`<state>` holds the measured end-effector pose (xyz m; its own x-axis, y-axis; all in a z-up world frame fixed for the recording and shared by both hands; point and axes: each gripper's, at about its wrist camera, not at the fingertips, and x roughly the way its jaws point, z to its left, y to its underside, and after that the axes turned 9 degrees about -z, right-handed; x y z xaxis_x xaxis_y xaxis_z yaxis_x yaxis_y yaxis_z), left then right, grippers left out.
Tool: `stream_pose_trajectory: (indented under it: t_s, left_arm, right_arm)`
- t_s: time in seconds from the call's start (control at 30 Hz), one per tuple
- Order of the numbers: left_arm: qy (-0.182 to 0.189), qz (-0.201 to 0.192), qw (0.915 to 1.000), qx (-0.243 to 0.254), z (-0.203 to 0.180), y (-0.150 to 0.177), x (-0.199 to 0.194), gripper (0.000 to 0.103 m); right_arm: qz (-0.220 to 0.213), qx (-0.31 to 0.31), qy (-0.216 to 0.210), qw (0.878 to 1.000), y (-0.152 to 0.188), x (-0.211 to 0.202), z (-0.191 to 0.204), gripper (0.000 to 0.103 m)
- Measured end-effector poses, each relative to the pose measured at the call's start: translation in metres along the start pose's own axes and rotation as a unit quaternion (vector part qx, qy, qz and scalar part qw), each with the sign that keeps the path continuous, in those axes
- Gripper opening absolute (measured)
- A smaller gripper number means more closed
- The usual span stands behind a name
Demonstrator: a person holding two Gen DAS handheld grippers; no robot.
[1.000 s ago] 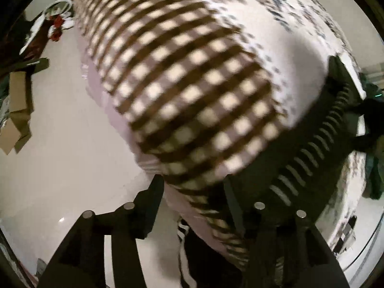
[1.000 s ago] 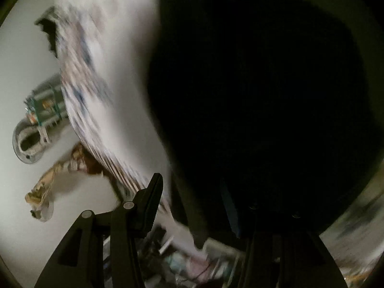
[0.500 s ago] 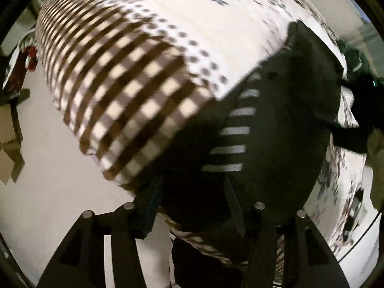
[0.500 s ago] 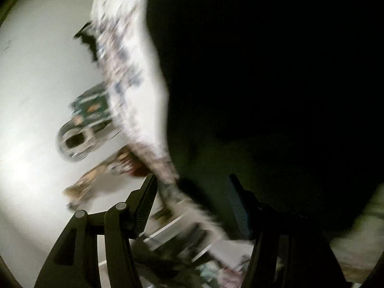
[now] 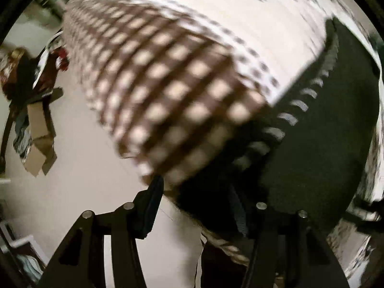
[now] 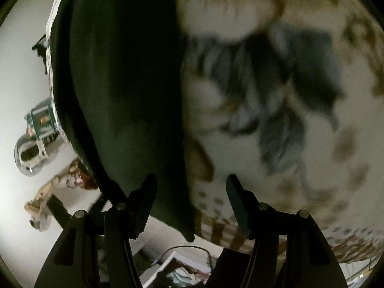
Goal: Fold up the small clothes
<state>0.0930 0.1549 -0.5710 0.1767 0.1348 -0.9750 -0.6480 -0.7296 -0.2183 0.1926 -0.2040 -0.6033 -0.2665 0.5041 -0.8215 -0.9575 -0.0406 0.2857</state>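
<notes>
Right gripper (image 6: 192,201) jaws now off garment (image 6: 124,84)

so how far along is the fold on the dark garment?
Done: dark garment lies on the patterned cloth. In hand: its near edge sits between the left tongs; whether they pinch it is unclear. Right tongs stand open over its corner. Left: no finished fold visible.

No readable text

Neither wrist view shows any lettering, label, brand, number or sign that can be made out. The patterned cloth (image 5: 182,91) carries only checks, dots and leaf shapes, the dark garment (image 5: 319,148) only pale stripes, and the clutter on the floor (image 6: 36,141) is too blurred to read.
</notes>
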Motion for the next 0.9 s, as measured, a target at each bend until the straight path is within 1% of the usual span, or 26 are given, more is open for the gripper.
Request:
stream_pose_trajectory:
  t_s: [0.07,0.13,0.17,0.2,0.27,0.3,0.33,0.37,0.4,0.43,0.47,0.5,0.57,0.63,0.67,0.73,0.8,0.87,0.9]
  left_arm:
    - [0.027,-0.006,0.9995,-0.011,0.001,-0.002,-0.006,0.05]
    - [0.051,-0.009,0.9986,0.015,-0.008,-0.003,-0.009,0.05]
    - [0.055,-0.01,0.9979,0.032,-0.019,-0.004,-0.008,0.05]
    - [0.046,-0.012,0.9974,0.055,-0.034,-0.005,-0.003,0.05]
    - [0.036,-0.008,0.9965,0.075,-0.046,-0.003,0.01,0.05]
    - [0.033,-0.005,0.9961,0.081,-0.052,-0.002,0.018,0.042]
    - [0.034,-0.01,0.9959,0.084,-0.054,-0.001,0.02,0.027]
    - [0.038,-0.015,0.9957,0.083,-0.055,0.0,0.019,0.008]
    - [0.045,-0.024,0.9958,0.076,-0.055,0.001,0.015,0.007]
    - [0.055,-0.031,0.9957,0.067,-0.052,0.003,0.009,0.006]
    - [0.068,-0.034,0.9955,0.057,-0.049,0.008,0.002,0.005]
    - [0.088,-0.039,0.9945,0.042,-0.038,0.013,-0.011,0.005]
    - [0.114,-0.037,0.9924,0.028,-0.031,0.015,-0.028,0.005]
    - [0.13,-0.035,0.9907,0.019,-0.024,0.016,-0.039,0.005]
    - [0.131,-0.03,0.9908,0.016,-0.02,0.017,-0.04,0.005]
    - [0.119,-0.011,0.9927,0.014,-0.007,0.017,-0.026,0.005]
    - [0.122,0.023,0.9922,-0.006,0.004,0.02,-0.012,0.006]
    - [0.142,0.038,0.9889,-0.021,0.008,0.019,-0.011,0.009]
    - [0.139,0.042,0.9894,-0.013,0.006,0.015,-0.016,0.01]
  right_arm:
    - [0.005,-0.009,0.0,1.0,0.005,0.012,0.007,0.062]
    - [0.003,-0.01,-0.002,1.0,0.01,0.02,0.012,0.062]
    - [0.001,-0.009,-0.001,1.0,0.009,0.02,0.004,0.062]
    - [-0.004,-0.006,-0.004,1.0,0.009,0.016,0.005,0.062]
    - [-0.016,-0.001,-0.013,1.0,0.008,0.013,0.005,0.062]
    - [-0.022,0.0,-0.014,1.0,0.01,0.017,0.006,0.061]
    - [-0.028,0.002,-0.018,0.999,0.008,0.017,0.007,0.052]
    - [-0.034,0.004,-0.025,0.999,0.006,0.016,0.004,0.038]
    - [-0.04,0.001,-0.028,0.999,0.006,0.015,0.005,0.007]
    - [-0.041,0.002,-0.024,0.999,0.002,0.015,0.004,0.007]
    - [-0.046,0.006,-0.025,0.999,0.004,0.014,0.003,0.006]
    - [-0.053,0.001,-0.018,0.998,0.006,0.009,0.004,0.006]
    - [-0.063,-0.015,-0.003,0.998,0.01,-0.004,0.004,0.006]
    - [-0.07,-0.027,0.008,0.997,0.016,-0.015,0.006,0.006]
    - [-0.072,-0.035,0.015,0.997,0.018,-0.017,0.008,0.006]
    - [-0.065,-0.052,0.031,0.996,0.017,-0.016,0.012,0.006]
    - [-0.043,-0.058,0.041,0.997,0.01,-0.007,0.012,0.006]
    - [-0.016,-0.031,0.035,0.999,0.0,-0.001,0.011,0.008]
    - [-0.001,-0.012,0.021,1.0,-0.006,0.0,0.009,0.009]
